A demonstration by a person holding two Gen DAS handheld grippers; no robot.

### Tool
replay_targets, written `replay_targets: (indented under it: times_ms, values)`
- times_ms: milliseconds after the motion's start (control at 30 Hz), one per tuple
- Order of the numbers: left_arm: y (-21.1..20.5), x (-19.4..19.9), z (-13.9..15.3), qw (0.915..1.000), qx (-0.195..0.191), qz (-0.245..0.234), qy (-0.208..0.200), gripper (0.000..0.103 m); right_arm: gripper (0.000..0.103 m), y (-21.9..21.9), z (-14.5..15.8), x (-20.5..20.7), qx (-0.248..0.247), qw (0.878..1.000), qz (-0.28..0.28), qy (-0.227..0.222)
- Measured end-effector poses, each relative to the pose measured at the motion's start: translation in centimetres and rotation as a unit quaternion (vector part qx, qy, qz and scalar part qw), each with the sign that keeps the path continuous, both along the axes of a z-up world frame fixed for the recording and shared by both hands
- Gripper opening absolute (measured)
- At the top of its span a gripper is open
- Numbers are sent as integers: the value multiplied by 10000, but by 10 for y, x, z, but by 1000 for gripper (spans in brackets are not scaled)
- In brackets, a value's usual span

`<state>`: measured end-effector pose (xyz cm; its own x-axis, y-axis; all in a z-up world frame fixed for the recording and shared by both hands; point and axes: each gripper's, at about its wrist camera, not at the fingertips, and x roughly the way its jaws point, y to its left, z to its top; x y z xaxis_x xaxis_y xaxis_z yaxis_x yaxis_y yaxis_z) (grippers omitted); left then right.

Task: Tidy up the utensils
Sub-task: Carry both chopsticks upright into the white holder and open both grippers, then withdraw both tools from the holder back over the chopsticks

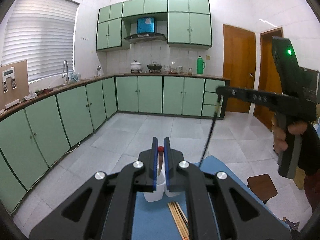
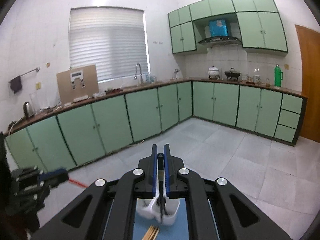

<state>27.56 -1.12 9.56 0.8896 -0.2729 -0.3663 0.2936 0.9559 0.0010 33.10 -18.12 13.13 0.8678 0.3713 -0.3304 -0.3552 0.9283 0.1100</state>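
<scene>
A red-tipped wooden utensil [image 1: 160, 161] is clamped in the left gripper [image 1: 160, 147], a slim black utensil [image 2: 160, 172] in the right gripper [image 2: 160, 154], above a white plastic divided holder [image 2: 172, 212] on a blue table mat [image 1: 152, 220].

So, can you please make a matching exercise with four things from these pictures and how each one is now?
1 left gripper
2 right gripper
3 wooden chopsticks
4 white holder

a stands on the blue mat
b shut on a black stick
c lie flat on the mat
d shut on a red-tipped stick

Pairs: 1-d, 2-b, 3-c, 4-a
</scene>
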Motion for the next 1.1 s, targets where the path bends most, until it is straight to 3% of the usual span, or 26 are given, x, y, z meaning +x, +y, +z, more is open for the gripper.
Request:
replay_targets:
  times_ms: [300,600,667,733,867,1000,1100]
  values:
    - [-2,63,-29,9997,38,153,197,5,6,12,-46,59,50,9997,-218,26]
    - [-3,110,-67,9972,-109,154,723,6,7,20,-99,74,-156,9975,-81,678]
    - [1,108,-70,9969,-145,166,750,14,15,16,-103,71,-156,9975,-102,688]
    - [6,103,-71,9970,-189,212,717,32,23,7,-107,62,-104,9974,-154,695]
    - [14,86,-74,9970,-261,303,670,38,35,-9,-108,44,3,9971,-282,709]
    - [19,61,-80,9966,-333,406,632,51,48,-24,-115,13,28,9968,-415,683]
    - [21,39,-93,9957,-390,471,698,61,65,-34,-126,-13,95,9959,-521,740]
